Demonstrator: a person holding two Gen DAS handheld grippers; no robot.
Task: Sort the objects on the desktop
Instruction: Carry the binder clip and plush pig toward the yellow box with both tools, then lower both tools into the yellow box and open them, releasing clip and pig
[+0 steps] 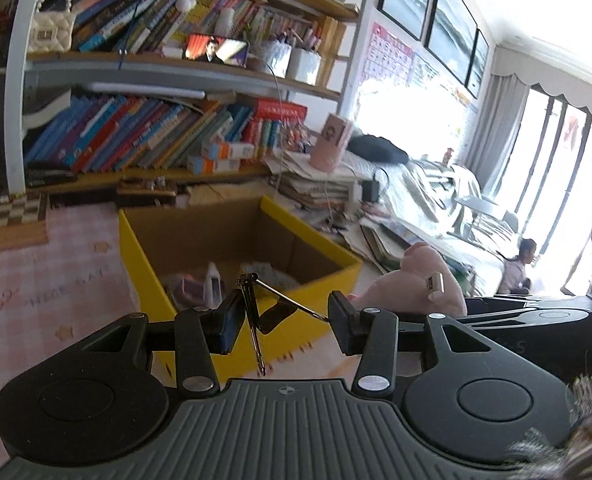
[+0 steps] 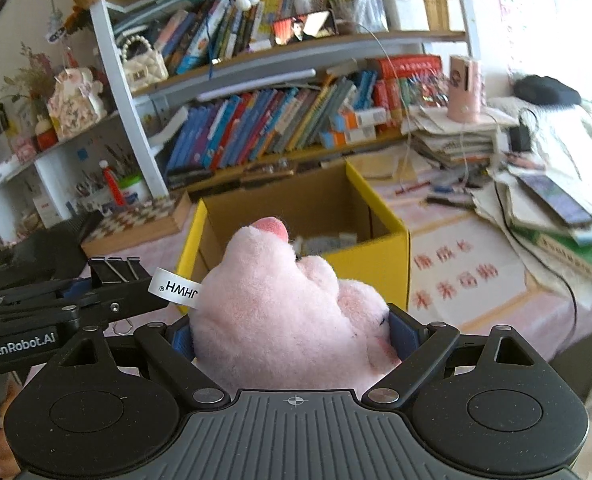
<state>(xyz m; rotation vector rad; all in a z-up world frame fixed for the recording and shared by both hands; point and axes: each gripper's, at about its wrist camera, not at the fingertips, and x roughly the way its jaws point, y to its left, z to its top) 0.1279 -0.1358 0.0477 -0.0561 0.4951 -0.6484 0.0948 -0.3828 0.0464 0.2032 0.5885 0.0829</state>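
1. Looking along the left hand-held gripper [image 1: 284, 314], its two fingers are standing apart with a black binder clip [image 1: 274, 314] sitting between them; one wire handle is reaching the right finger, the other is hanging down near the left finger, and whether the pads are truly pinching the clip is not something I can tell. Just beyond the fingertips an open yellow cardboard box [image 1: 336, 280] is resting on the pink checked worktop [image 1: 56, 272], with small items lying in its bottom. To the right a pink plush toy [image 1: 424, 280] is showing, carried by the other tool. Bookshelves [image 1: 156, 132] are filling the background.

2. Looking along the right hand-held gripper [image 2: 292, 338], its fingers are clamping on the pink plush toy [image 2: 280, 312], which is bulging up between the blue pads and hanging just in front of the yellow cardboard box [image 2: 370, 268]. A white label [image 2: 174, 286] is sticking out of the toy's left side. The left hand-held gripper [image 2: 108, 280] is entering from the left, with the binder clip [image 2: 114, 270] at its tip. Stacked papers [image 2: 456, 140] are lying on the worktop [image 2: 476, 280] to the right.
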